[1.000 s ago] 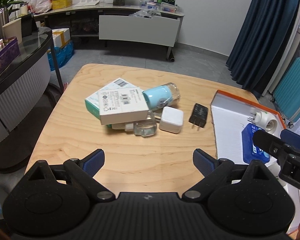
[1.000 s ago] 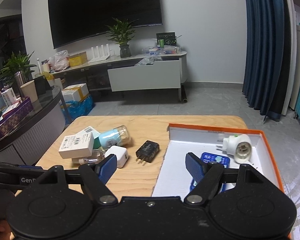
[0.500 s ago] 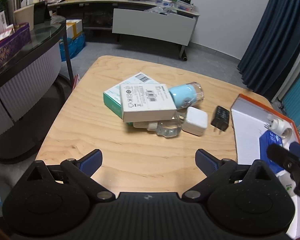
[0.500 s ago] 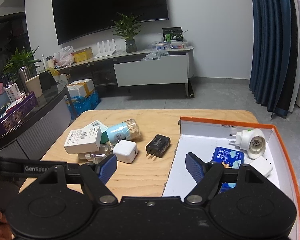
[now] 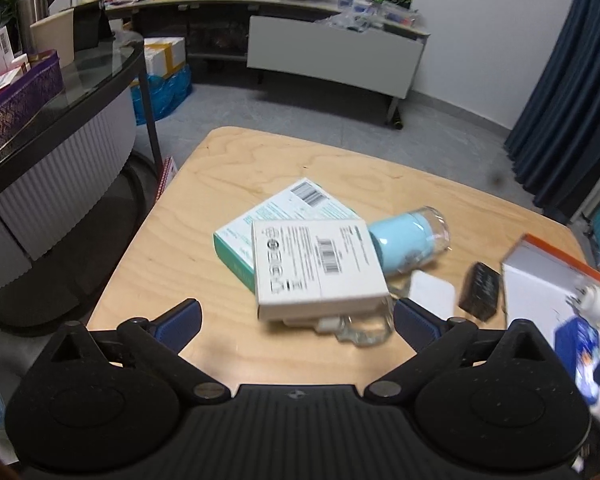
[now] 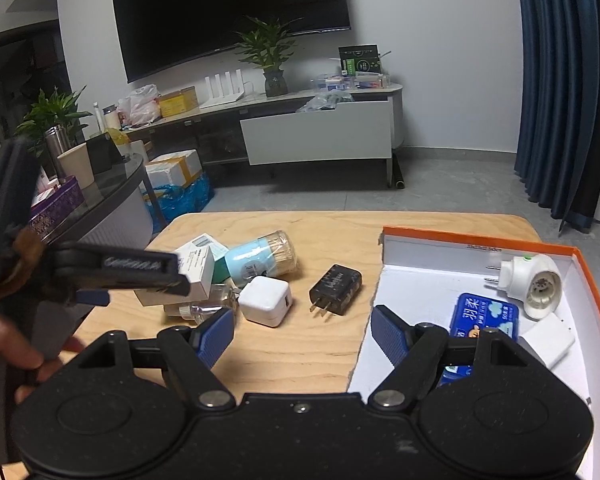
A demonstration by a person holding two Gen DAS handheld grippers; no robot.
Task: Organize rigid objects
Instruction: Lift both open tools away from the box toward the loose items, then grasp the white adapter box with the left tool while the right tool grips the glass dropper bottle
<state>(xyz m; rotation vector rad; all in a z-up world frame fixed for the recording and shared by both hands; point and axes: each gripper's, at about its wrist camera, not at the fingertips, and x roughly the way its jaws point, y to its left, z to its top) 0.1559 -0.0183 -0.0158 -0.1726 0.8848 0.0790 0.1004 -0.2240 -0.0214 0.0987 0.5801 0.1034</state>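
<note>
A white box (image 5: 318,266) lies on a green-and-white box (image 5: 260,220) on the wooden table (image 5: 204,216). Beside them lie a light blue toothpick jar (image 5: 404,240), a clear bottle (image 5: 360,330), a white charger (image 5: 432,294) and a black charger (image 5: 482,290). My left gripper (image 5: 296,320) is open and empty, just in front of the white box. My right gripper (image 6: 302,336) is open and empty, between the white charger (image 6: 266,300) and the orange-rimmed box (image 6: 480,240). That box holds a white plug adapter (image 6: 534,282), a blue pack (image 6: 486,316) and a small white block (image 6: 548,340).
The left gripper also shows in the right wrist view (image 6: 132,272), over the pile's left side. A dark glass counter (image 5: 60,120) stands left of the table. A TV cabinet (image 6: 316,132) and blue curtains (image 6: 560,80) are at the back.
My left gripper has moved forward toward the pile of boxes. My right gripper has shifted slightly forward over the table edge of the orange-rimmed box. Both stay open.
</note>
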